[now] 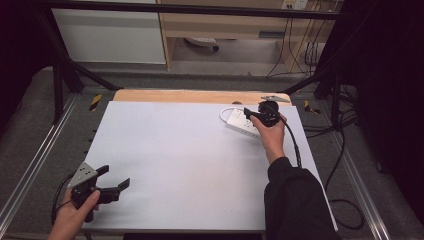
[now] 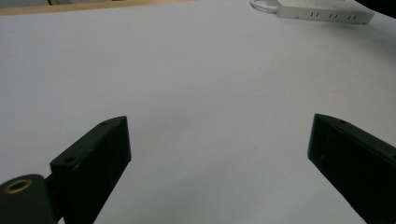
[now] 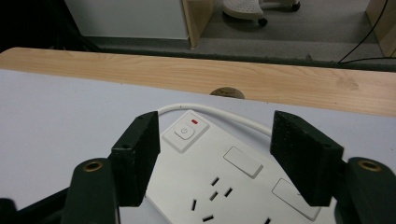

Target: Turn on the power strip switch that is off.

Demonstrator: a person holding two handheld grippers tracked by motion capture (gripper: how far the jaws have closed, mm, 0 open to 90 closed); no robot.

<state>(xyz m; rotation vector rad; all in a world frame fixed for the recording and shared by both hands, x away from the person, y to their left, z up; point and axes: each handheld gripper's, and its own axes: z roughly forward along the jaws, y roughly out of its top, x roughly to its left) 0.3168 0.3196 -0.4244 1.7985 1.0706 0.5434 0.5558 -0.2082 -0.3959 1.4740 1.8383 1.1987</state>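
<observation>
- Near the table's [image 1: 165, 165] far right corner, the right gripper [image 1: 256, 116] hovers over the white power strip [image 1: 239, 121], jaws released, gripping nothing.
- At the near left corner, the left gripper [image 1: 120, 180] is spread wide, empty.

A laboratory recording bay: a white tabletop [image 1: 190, 165] enclosed by a black metal frame [image 1: 200, 9], dark curtains [image 1: 390, 75] at the sides, loose cables [image 1: 310, 50] on a grey floor [image 1: 240, 55], and plain wooden cabinets [image 1: 220, 25] behind.
</observation>
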